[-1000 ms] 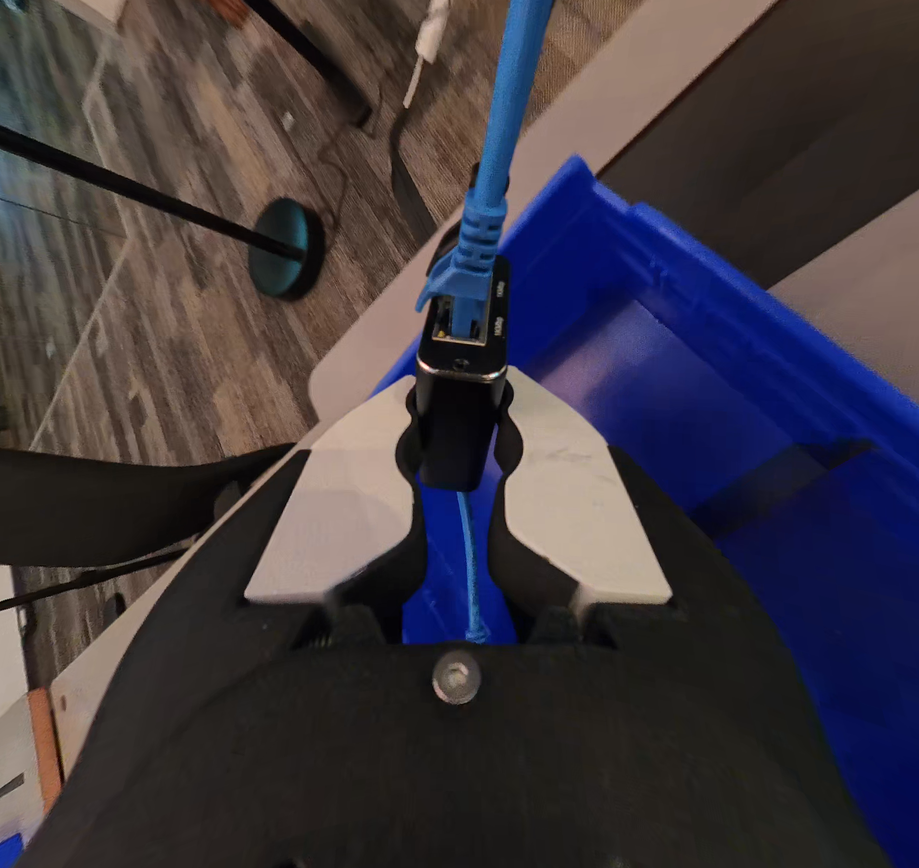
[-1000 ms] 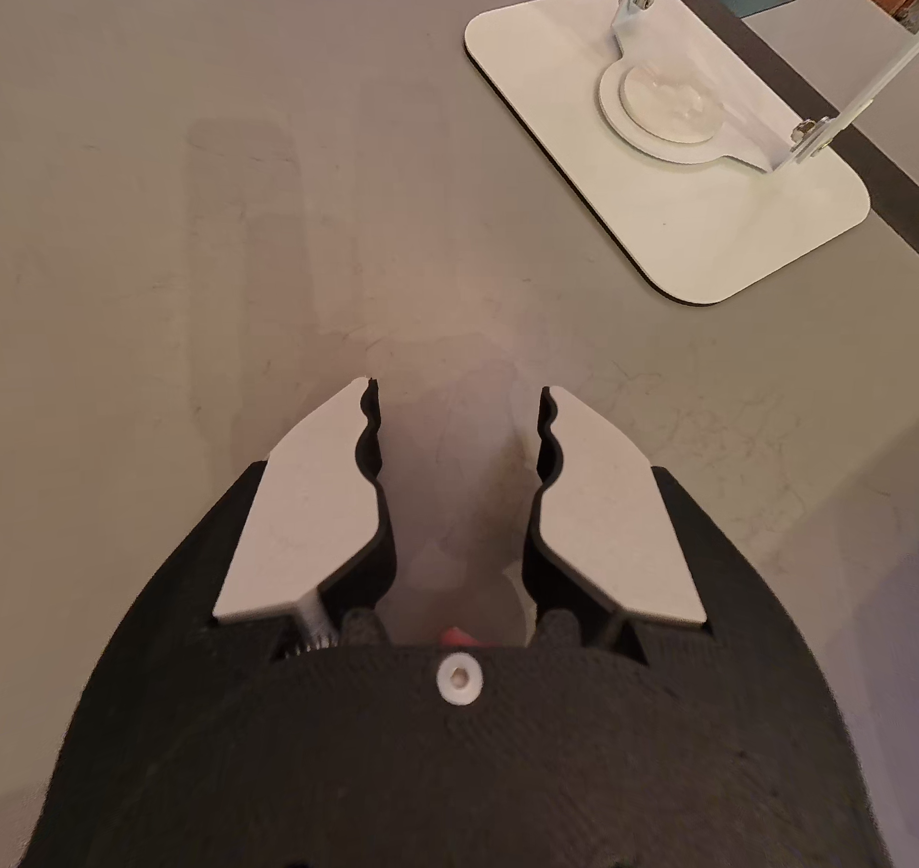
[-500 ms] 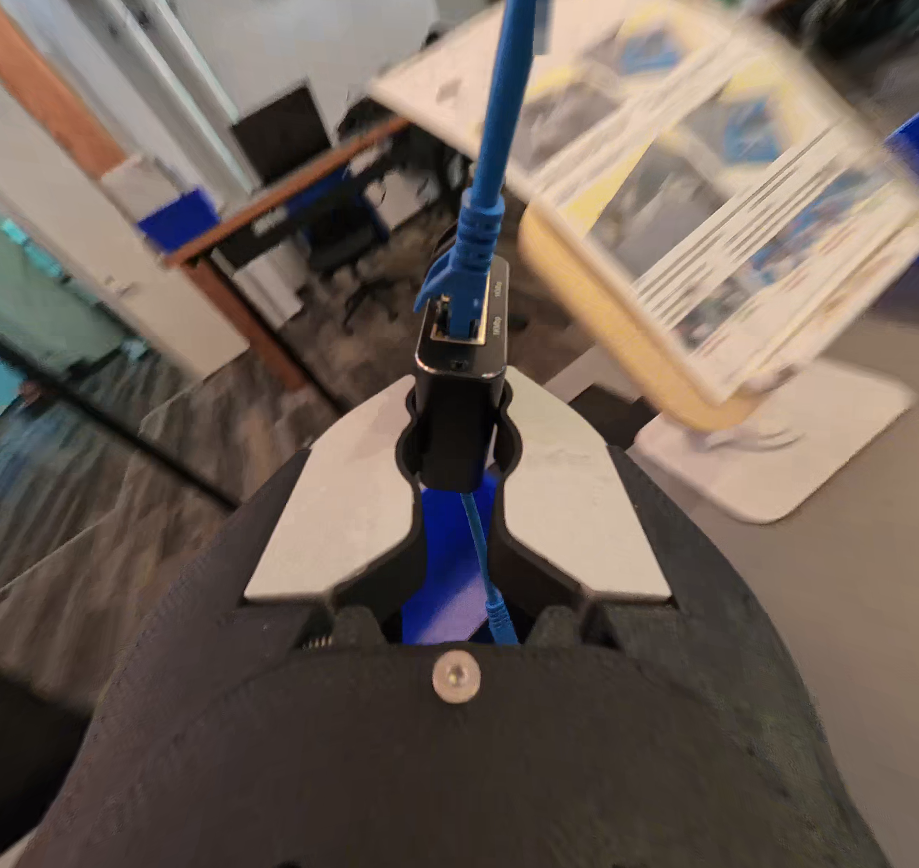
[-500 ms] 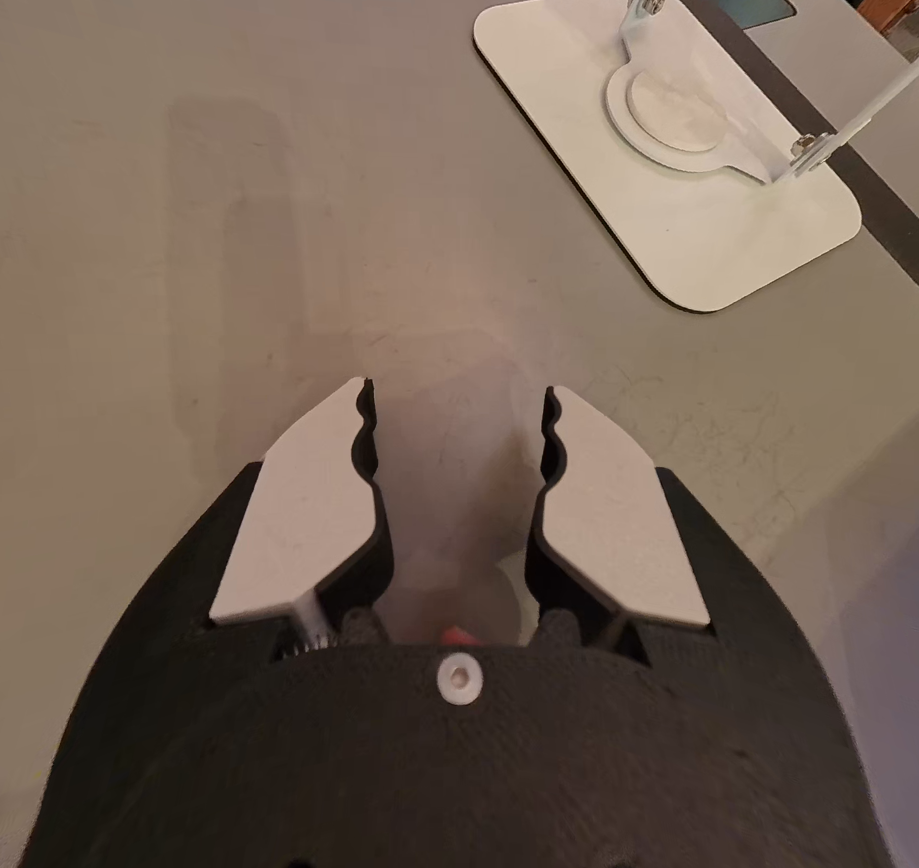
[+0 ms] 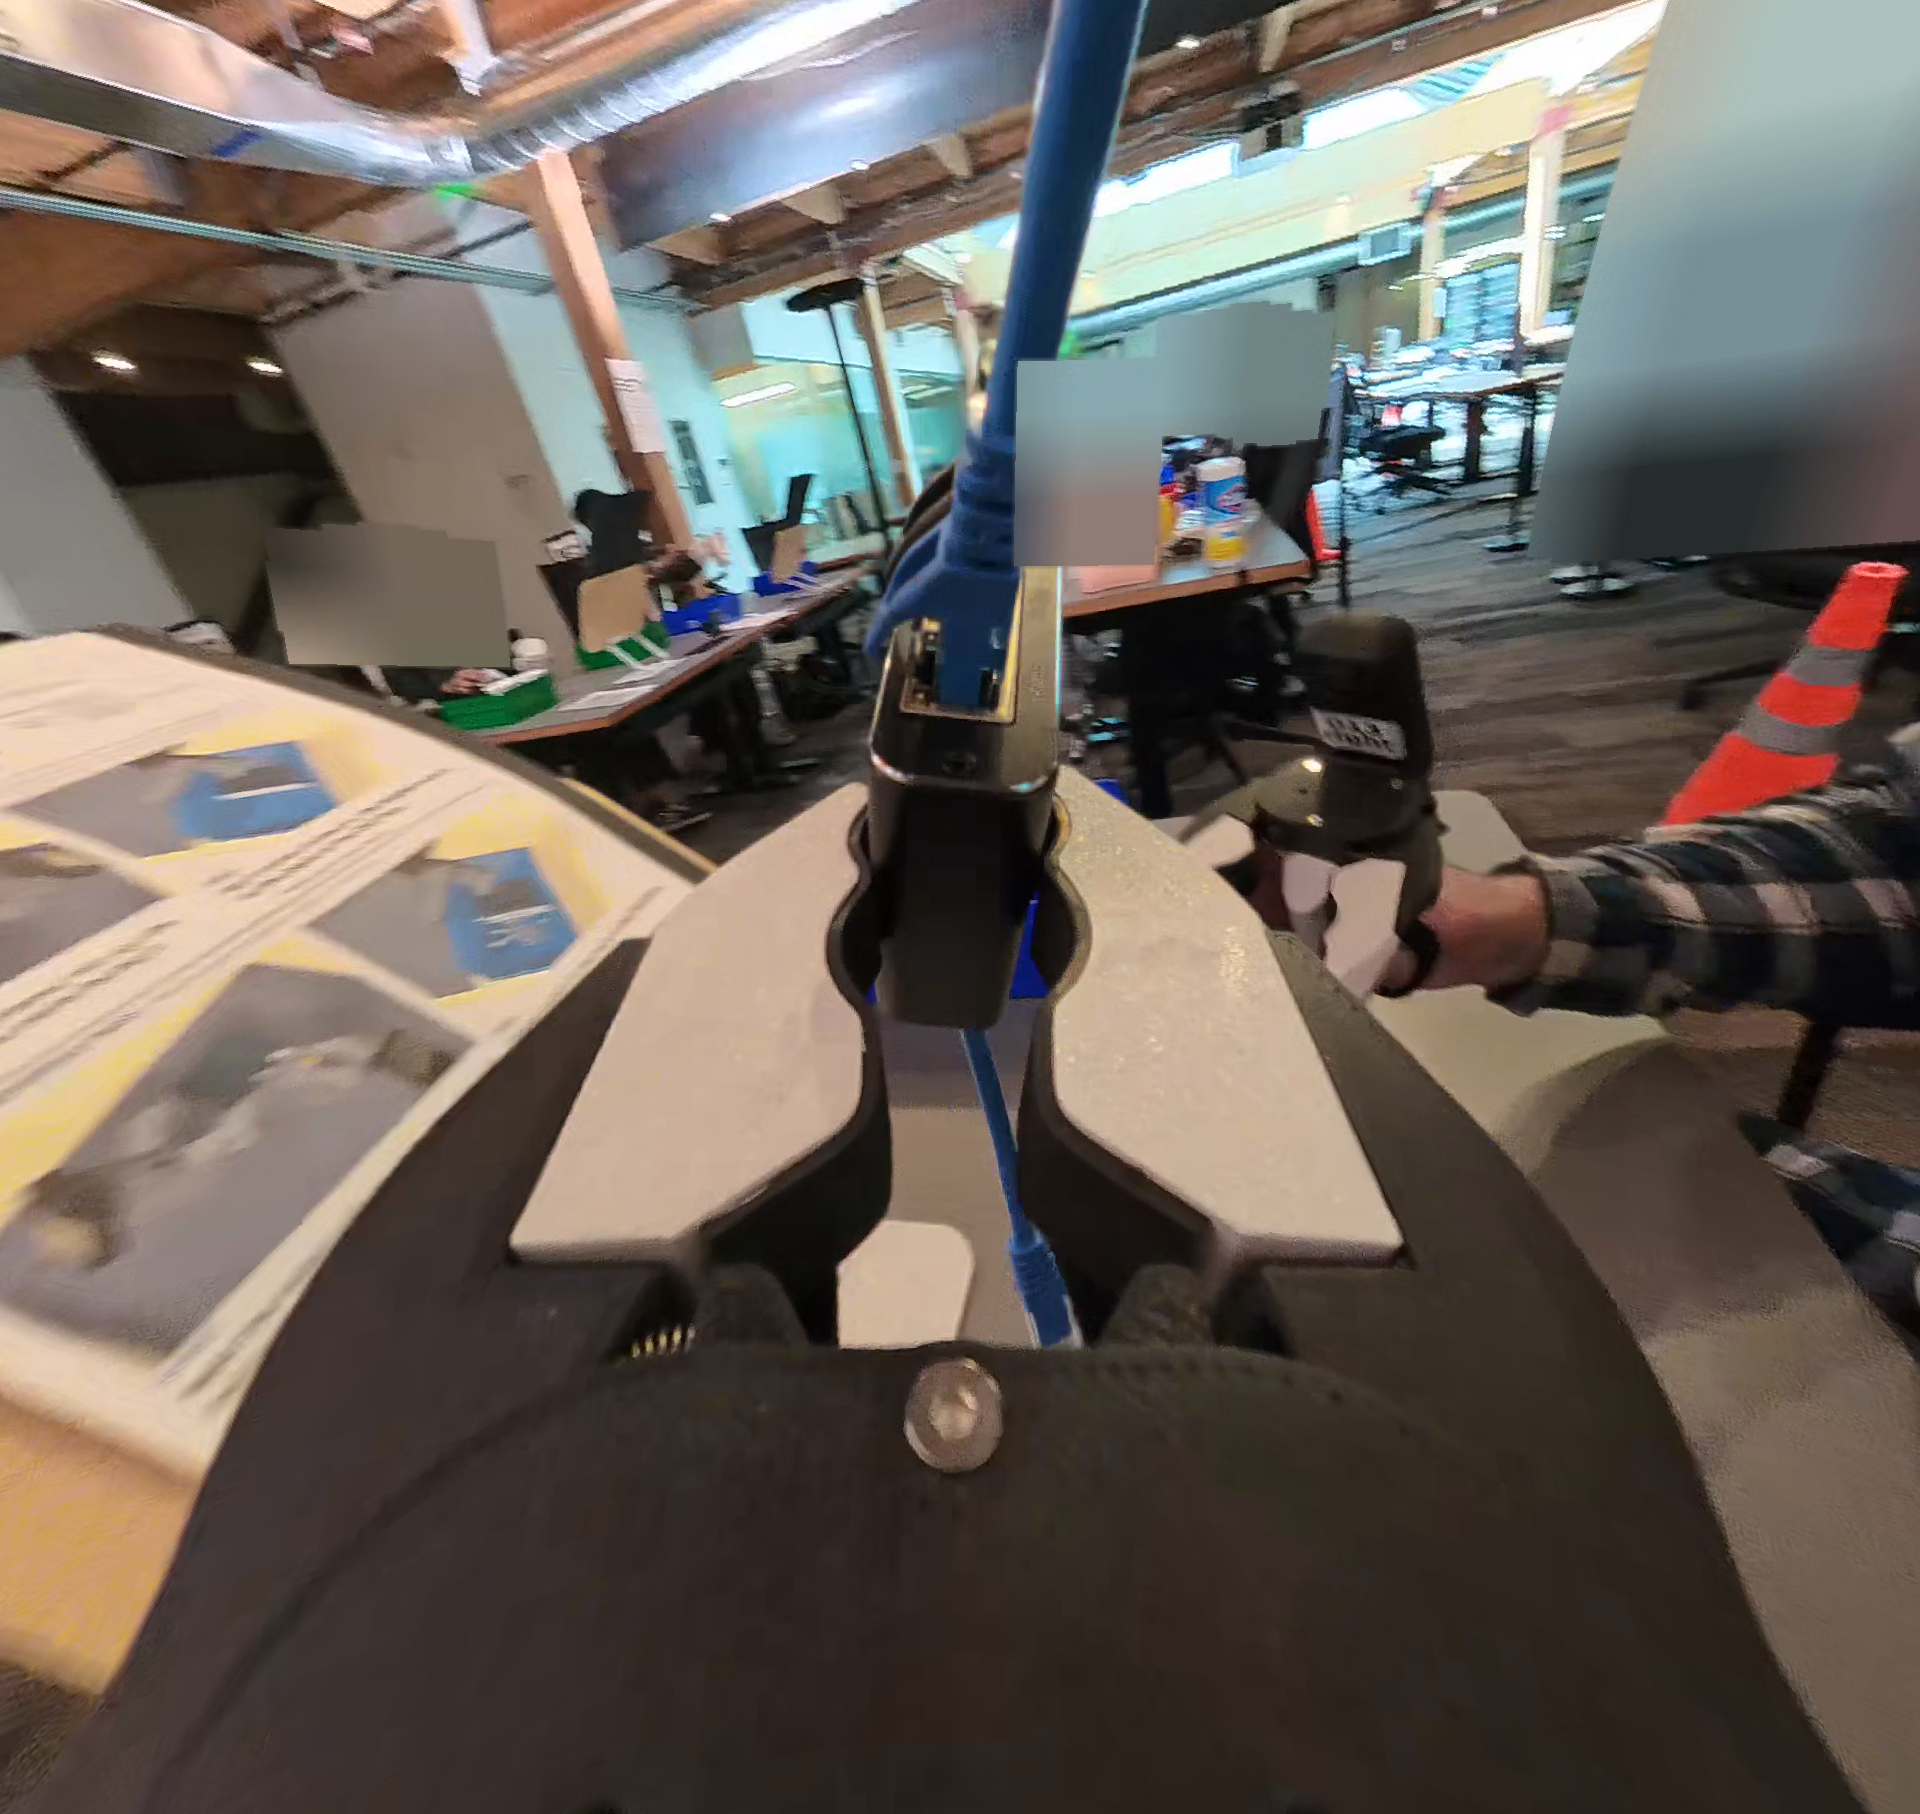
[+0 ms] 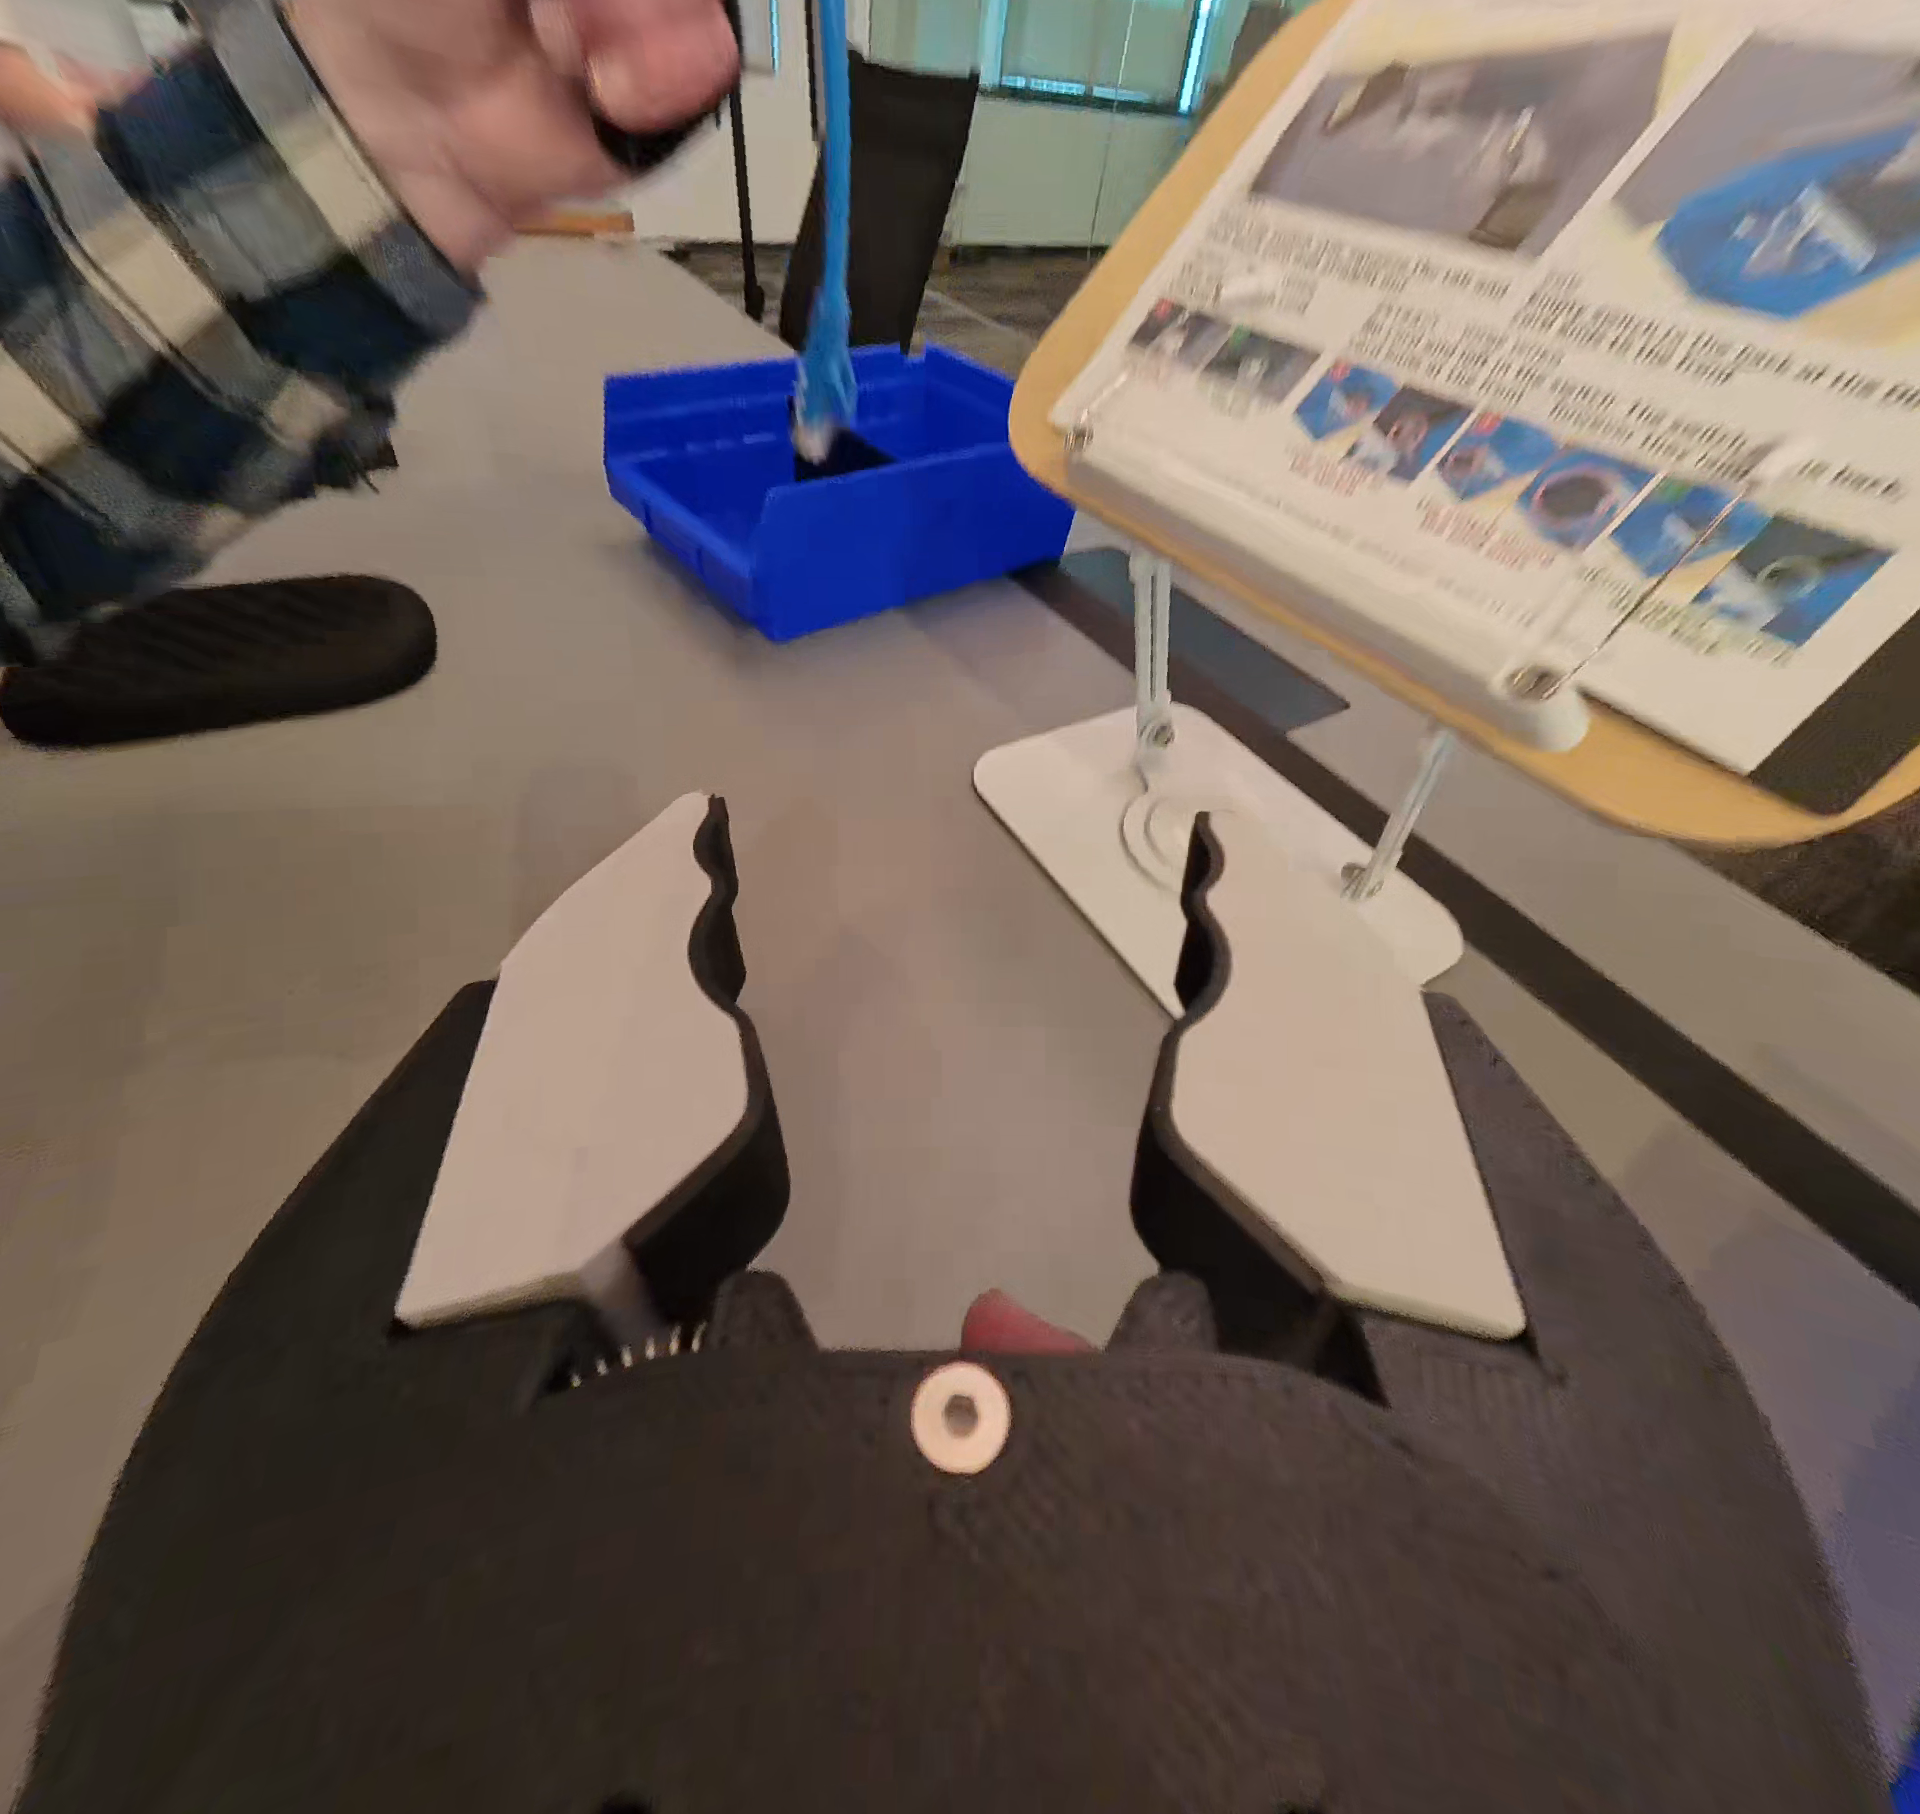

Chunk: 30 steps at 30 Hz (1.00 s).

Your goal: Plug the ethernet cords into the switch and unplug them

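In the left wrist view my left gripper [image 5: 956, 829] is shut on a black switch [image 5: 951, 902], both pads pressed on its sides, held up in the air. A blue ethernet cord [image 5: 1055, 206] is plugged into the switch's top port by its blue plug [image 5: 971, 601] and runs upward. The cord's loose end [image 5: 1039, 1281] hangs below between the fingers. My right gripper [image 6: 956, 829] is open and empty above the grey table [image 6: 520, 881]. It also shows at the right of the left wrist view [image 5: 1320, 902], held by a hand. A blue cord end [image 6: 826, 393] dangles over the blue bin [image 6: 883, 538].
A tilted board with printed sheets [image 6: 1558, 330] stands on a white base [image 6: 1091, 798] to the right. A black ribbed object [image 6: 208, 652] lies on the table at left. A hand [image 6: 499, 50] is at upper left. An orange cone [image 5: 1818, 684] stands on the floor. The tips of one gripper are about 25 cm away from the tips of the other.
My left gripper has swung up and away from the blue bin with the switch still in its grasp. My right gripper has tilted up from the table and its jaws have opened wider.
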Tool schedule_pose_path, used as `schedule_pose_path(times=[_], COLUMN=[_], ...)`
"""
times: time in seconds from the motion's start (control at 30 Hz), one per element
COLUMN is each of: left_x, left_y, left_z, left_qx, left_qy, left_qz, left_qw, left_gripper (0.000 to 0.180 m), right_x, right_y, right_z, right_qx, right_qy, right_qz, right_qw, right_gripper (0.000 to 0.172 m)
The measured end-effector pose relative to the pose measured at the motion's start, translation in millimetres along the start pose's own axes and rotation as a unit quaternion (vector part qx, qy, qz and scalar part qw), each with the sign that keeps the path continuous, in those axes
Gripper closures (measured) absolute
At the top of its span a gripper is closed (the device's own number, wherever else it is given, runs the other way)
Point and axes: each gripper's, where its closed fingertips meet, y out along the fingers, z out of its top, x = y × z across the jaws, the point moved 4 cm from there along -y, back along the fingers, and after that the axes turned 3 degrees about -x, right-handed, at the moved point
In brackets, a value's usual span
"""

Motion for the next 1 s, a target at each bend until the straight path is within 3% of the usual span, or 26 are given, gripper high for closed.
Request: schedule_pose_path(times=[0.13, 0.23, 0.4, 0.53, 0.7, 0.8, 1.0], left_x=[23, 28, 17, 5, -1, 0, 1], left_y=[38, 60, 80, 85, 85, 84, 83], left_z=[-12, -25, -48, -54, -56, -59, -64], left_qx=[-0.006, -0.047, -0.155, -0.214, -0.255, -0.284, -0.31], left_qy=[-0.007, -0.006, 0.048, 0.118, 0.216, 0.281, 0.33], left_qz=[-0.05, -0.039, 0.068, 0.164, 0.226, 0.235, 0.229], left_qw=[0.999, 0.998, 0.984, 0.956, 0.915, 0.886, 0.862], left_gripper=[0.156, 0.156, 0.156, 0.155, 0.156, 0.156, 0.156], right_x=[0, 1, 5, 10, 28, 41, 50], right_y=[-15, -26, -47, -60, -77, -88, -93], right_z=[25, 41, 74, 90, 92, 87, 81], right_qx=[0.024, 0.042, 0.064, 0.072, 0.082, 0.075, 0.038], right_qy=[-0.02, -0.03, -0.058, -0.072, -0.055, -0.058, -0.108], right_qz=[-0.01, -0.014, -0.032, -0.056, -0.075, -0.093, -0.102], right_qw=[0.999, 0.999, 0.996, 0.993, 0.992, 0.991, 0.988], right_gripper=[0.088, 0.086, 0.082, 0.079, 0.08, 0.082, 0.087])
